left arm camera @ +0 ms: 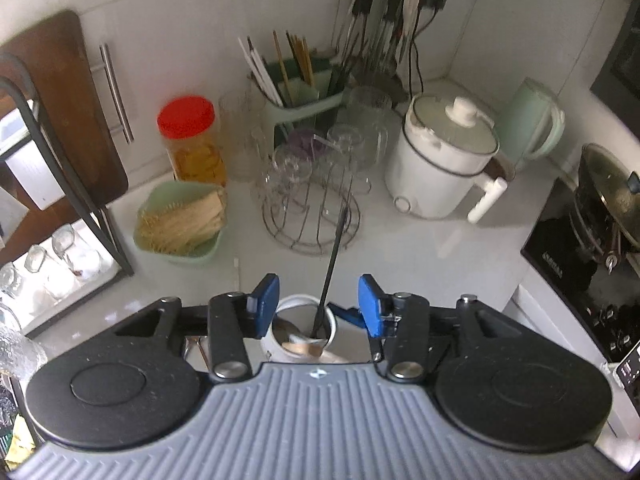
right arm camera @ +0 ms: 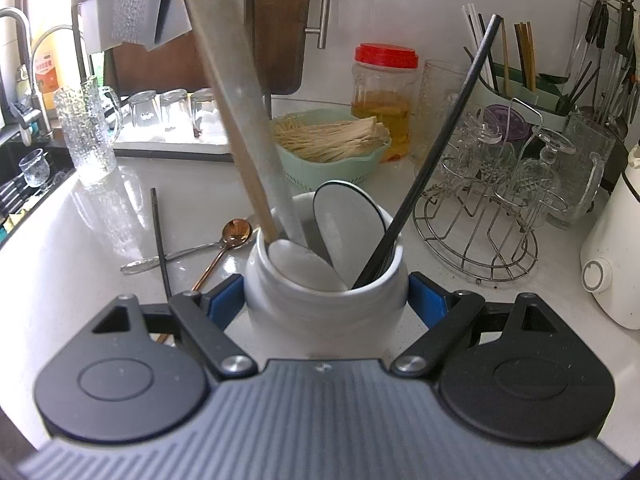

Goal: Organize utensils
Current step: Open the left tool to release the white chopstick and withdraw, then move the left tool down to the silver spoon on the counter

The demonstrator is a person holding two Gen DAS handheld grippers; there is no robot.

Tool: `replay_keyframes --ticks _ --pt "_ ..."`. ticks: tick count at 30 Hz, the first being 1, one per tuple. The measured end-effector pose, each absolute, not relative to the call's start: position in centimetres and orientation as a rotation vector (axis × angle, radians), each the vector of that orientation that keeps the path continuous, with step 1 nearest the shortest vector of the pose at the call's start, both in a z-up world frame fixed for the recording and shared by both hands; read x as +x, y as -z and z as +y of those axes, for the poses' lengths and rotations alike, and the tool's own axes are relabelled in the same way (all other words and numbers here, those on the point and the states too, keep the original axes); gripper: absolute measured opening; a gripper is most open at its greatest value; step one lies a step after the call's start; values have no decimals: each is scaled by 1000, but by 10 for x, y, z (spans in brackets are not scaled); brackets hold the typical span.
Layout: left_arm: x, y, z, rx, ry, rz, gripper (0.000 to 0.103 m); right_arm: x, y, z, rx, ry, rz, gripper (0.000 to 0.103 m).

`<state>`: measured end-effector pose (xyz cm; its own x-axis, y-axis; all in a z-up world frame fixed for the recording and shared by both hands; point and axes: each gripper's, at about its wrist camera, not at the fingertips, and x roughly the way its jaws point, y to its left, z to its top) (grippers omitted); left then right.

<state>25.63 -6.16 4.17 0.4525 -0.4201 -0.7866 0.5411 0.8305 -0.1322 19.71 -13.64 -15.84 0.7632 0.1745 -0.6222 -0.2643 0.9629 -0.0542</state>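
Already stowed in white jar [right arm camera: 326,300]: black chopstick [right arm camera: 434,156], ladles. Left gripper [left arm camera: 319,306] released above it; right gripper [right arm camera: 326,300] grasping jar. Outstanding on surface [right arm camera: 100,240]: copper spoon [right arm camera: 236,232], silver spoon [right arm camera: 176,258], second chopstick [right arm camera: 160,240].

free: bare counter [right arm camera: 400,208] behind jar [right arm camera: 326,300] | blocked: glass rack [right arm camera: 480,216] right, spoons [right arm camera: 224,240] left

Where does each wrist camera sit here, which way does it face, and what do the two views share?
Left wrist: above the white jar, looking steeply down; left gripper shows, jaws open around the black chopstick without touching.
Right wrist: low, beside the white jar, facing the back wall; right gripper shows, clamped on the jar.
Shared: jar, black chopstick, green bowl, red-lidded jar, wire glass rack.
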Motion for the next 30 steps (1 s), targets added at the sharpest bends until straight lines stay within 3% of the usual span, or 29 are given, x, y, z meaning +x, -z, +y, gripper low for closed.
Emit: replay_keyframes --ticks 5,9,20,30 --pt "245 -54 -54 119 583 874 52 197 159 -137 -140 -238 661 89" --pt "237 -55 -46 97 565 852 61 197 159 -137 -139 -235 661 89" --pt "217 -58 -17 54 490 774 69 197 159 -136 -136 -230 660 89" --pt "208 -39 20 13 384 764 88 196 160 -136 -130 -216 660 89"
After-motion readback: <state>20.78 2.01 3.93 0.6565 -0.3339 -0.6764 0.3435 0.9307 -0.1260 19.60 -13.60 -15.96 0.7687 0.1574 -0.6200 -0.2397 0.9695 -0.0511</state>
